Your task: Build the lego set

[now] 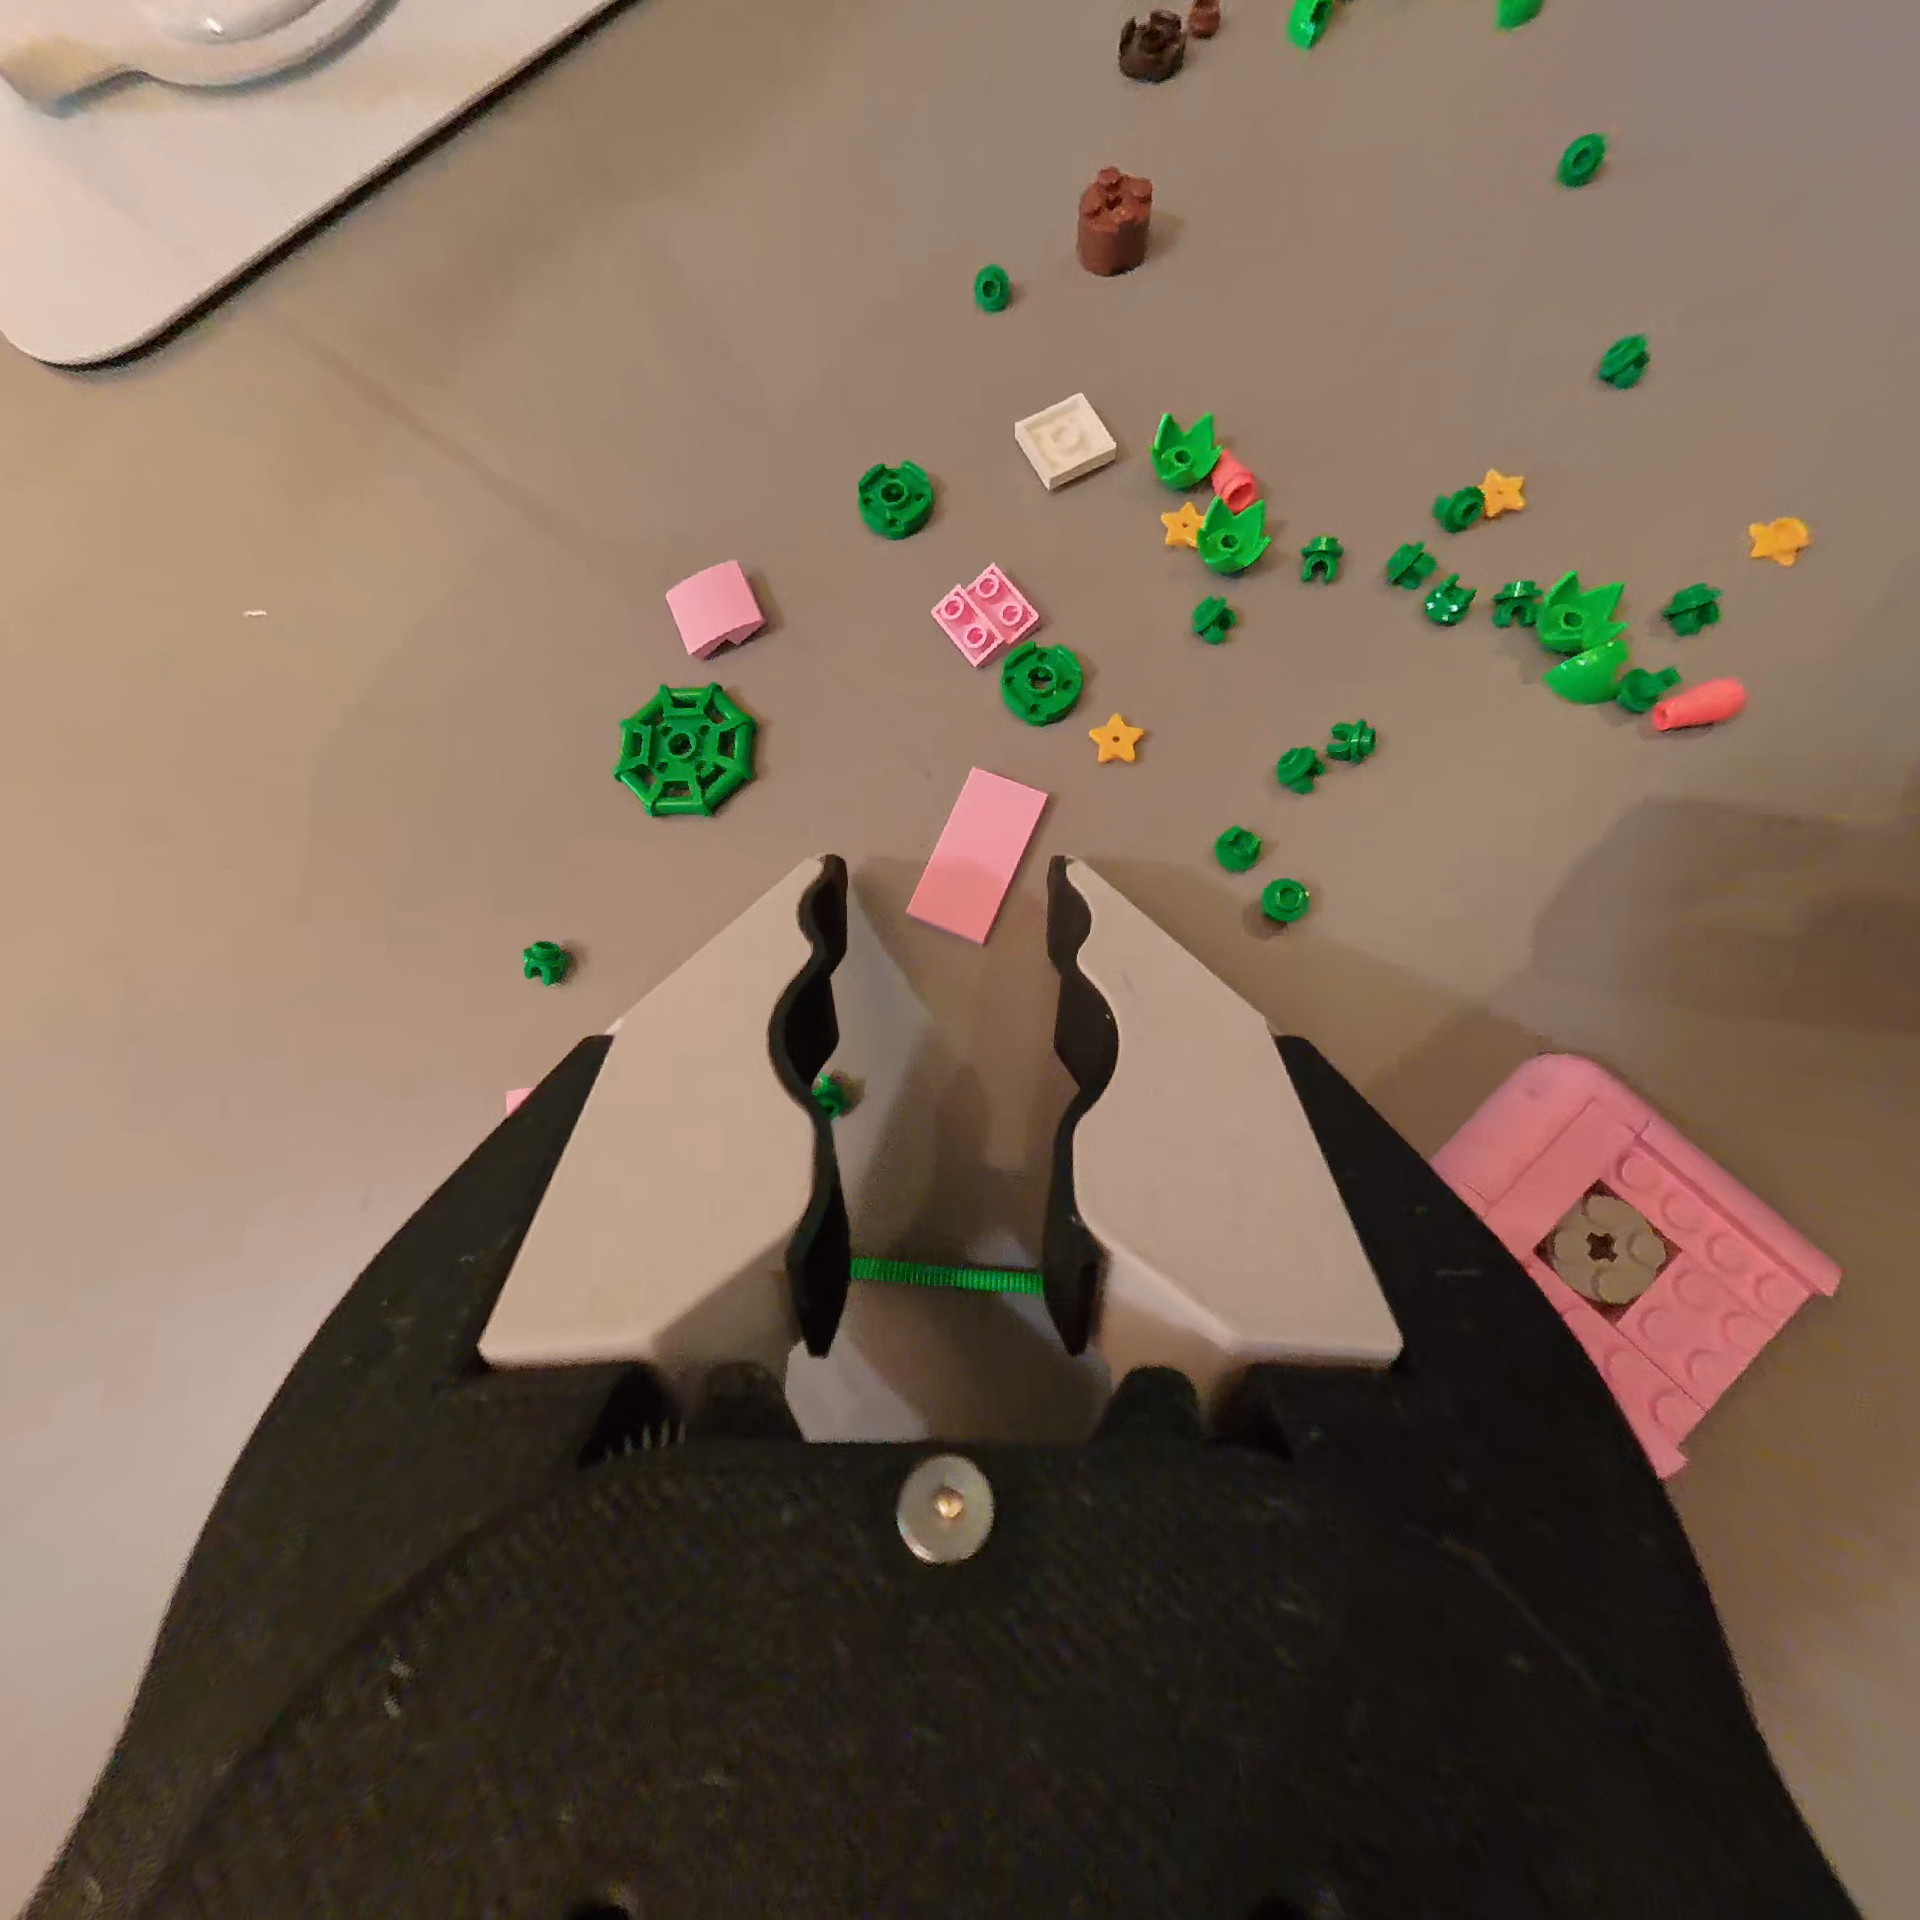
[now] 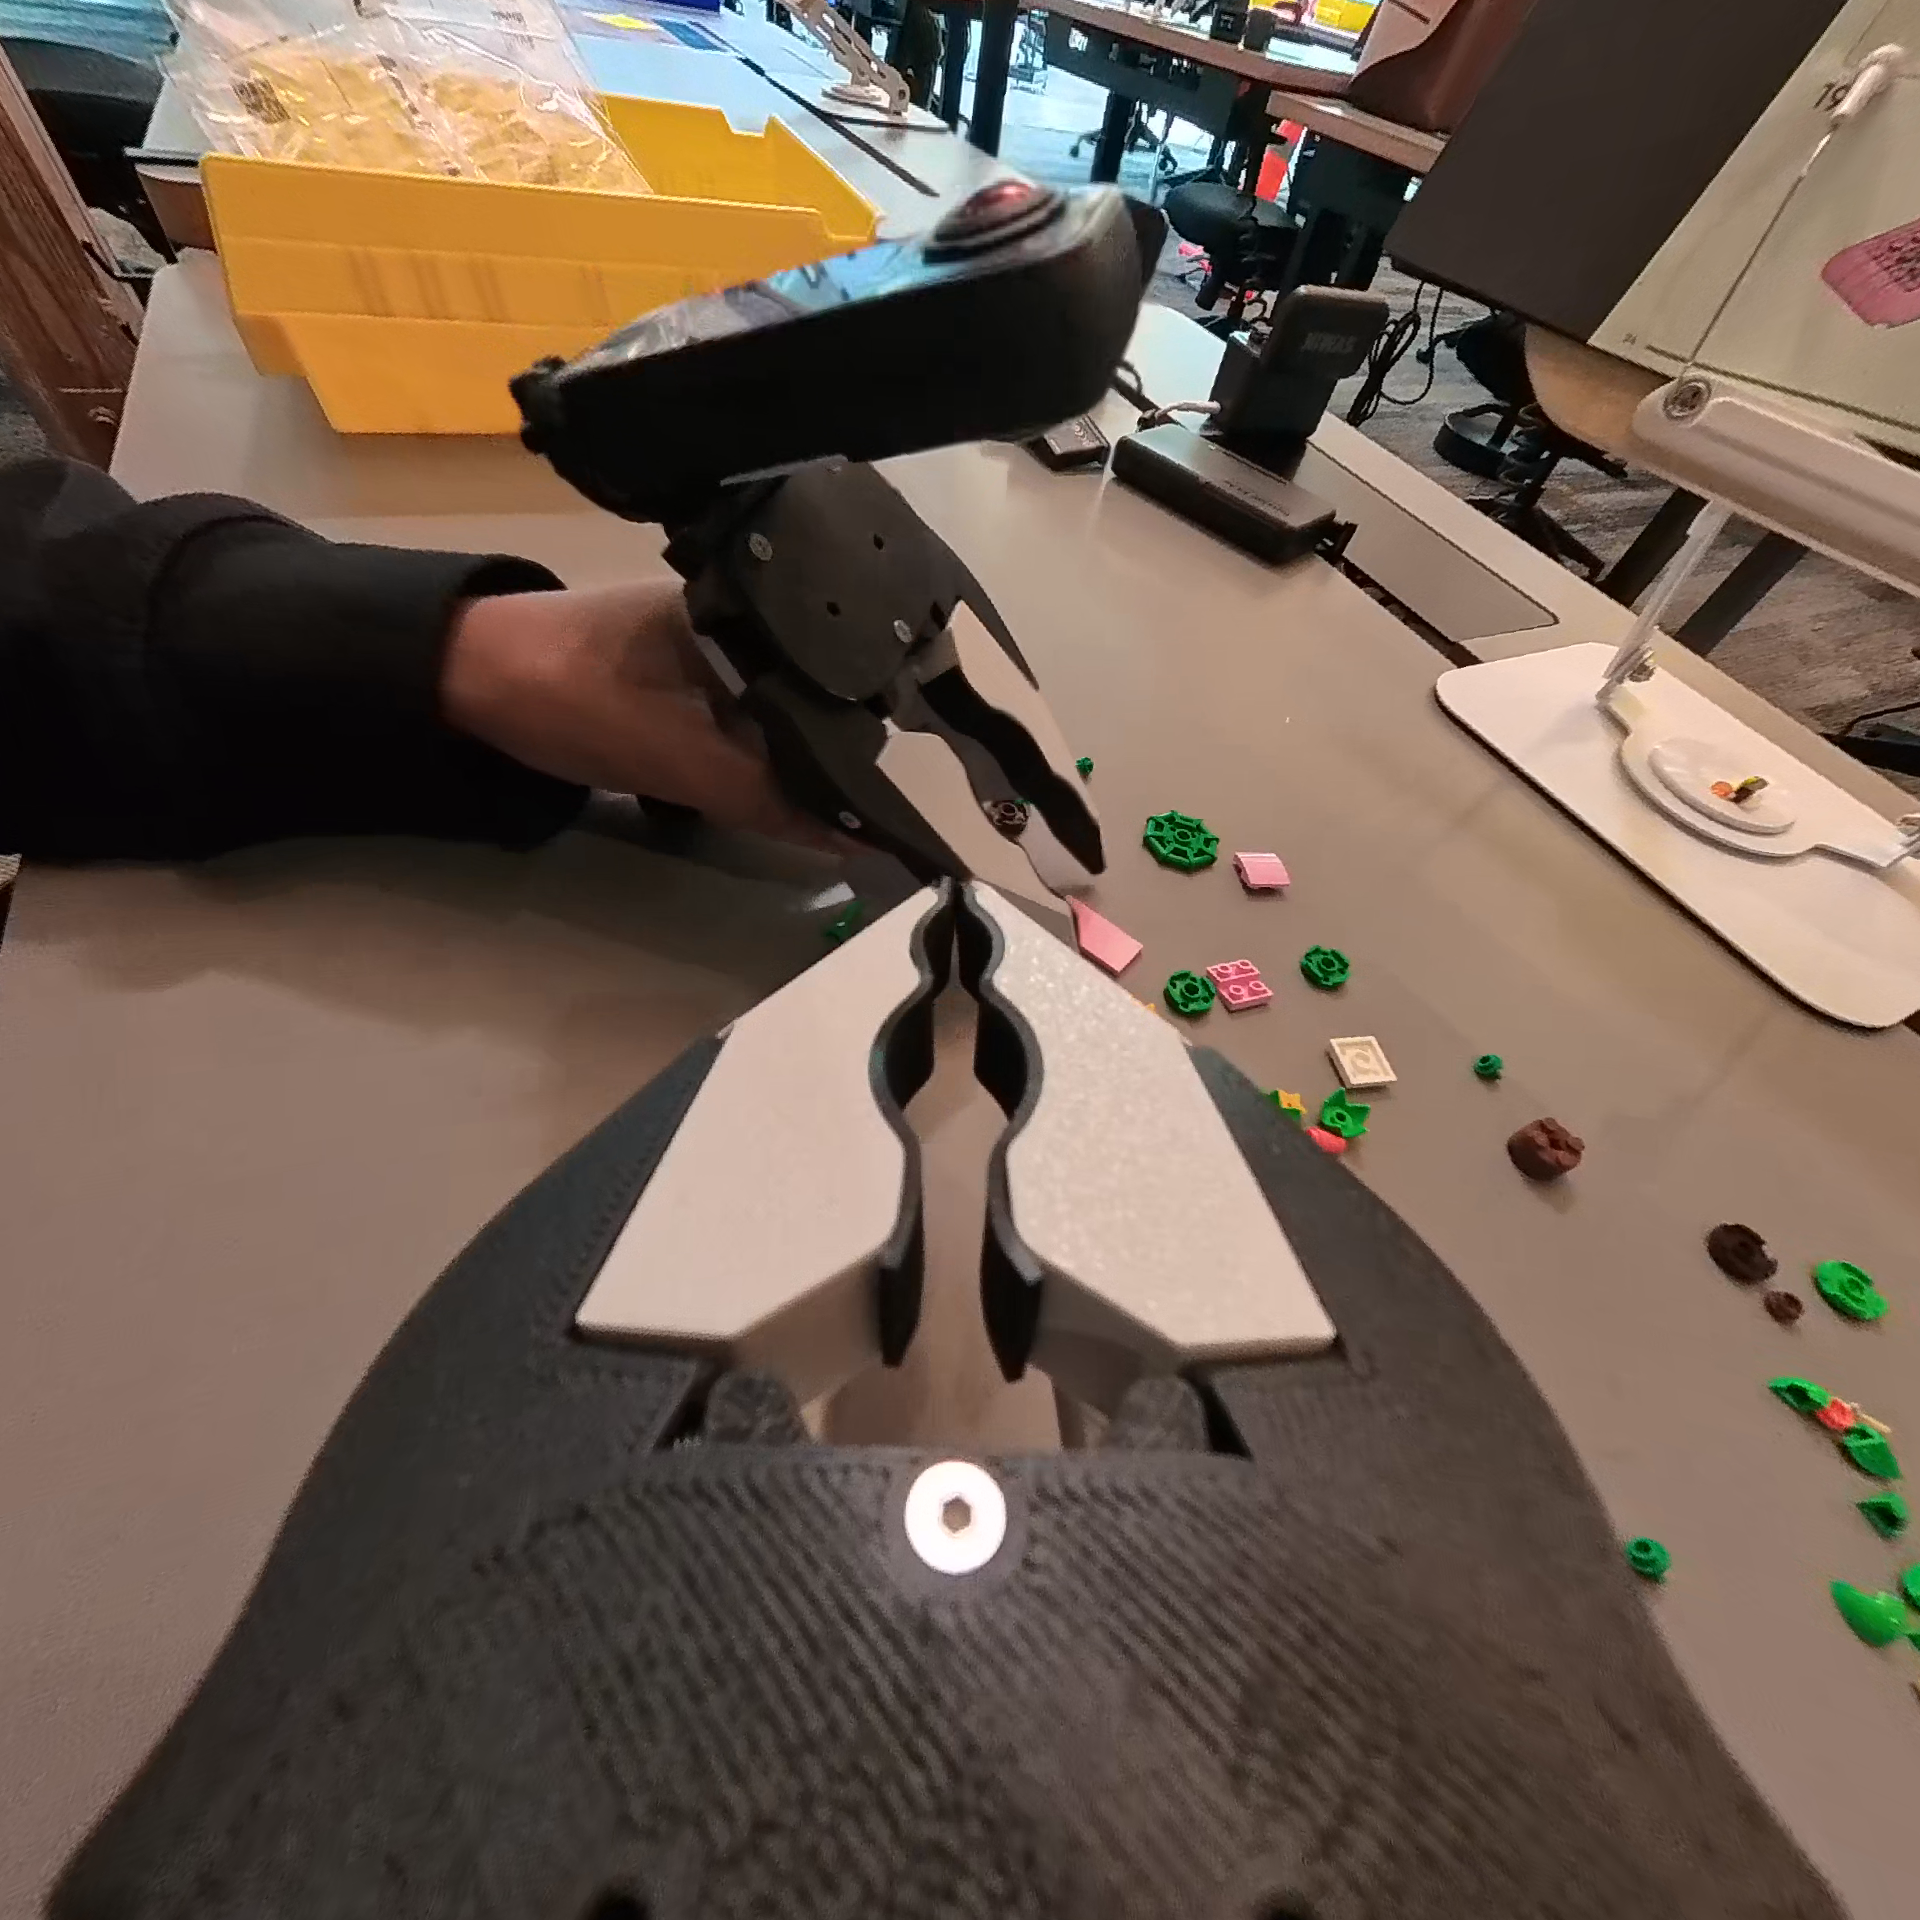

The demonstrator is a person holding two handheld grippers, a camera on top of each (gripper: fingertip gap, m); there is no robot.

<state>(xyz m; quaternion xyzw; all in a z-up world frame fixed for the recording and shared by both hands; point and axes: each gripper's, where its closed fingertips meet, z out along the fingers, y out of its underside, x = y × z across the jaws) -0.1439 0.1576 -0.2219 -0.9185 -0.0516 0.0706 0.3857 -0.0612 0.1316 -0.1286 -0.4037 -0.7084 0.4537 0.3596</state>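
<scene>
My left gripper is open and empty, low over the grey table. A flat pink tile lies just ahead of its tips, partly between them. A partly built pink block with a grey round piece lies to its right. My right gripper is shut with nothing between its fingers. It points at the left gripper, which a hand holds over the pink tile. Loose green, pink, yellow and brown pieces are scattered ahead.
A green web disc, a pink curved slope, pink plates, a white tile and a brown round brick lie ahead. A white stand base is at the right. Yellow bins stand behind. There is about 12 centimeters between the tips of the two grippers. My right tips are about 15 centimeters from the green web disc, my left tips only 4 centimeters. The right camera catches it too, in the right wrist view.
</scene>
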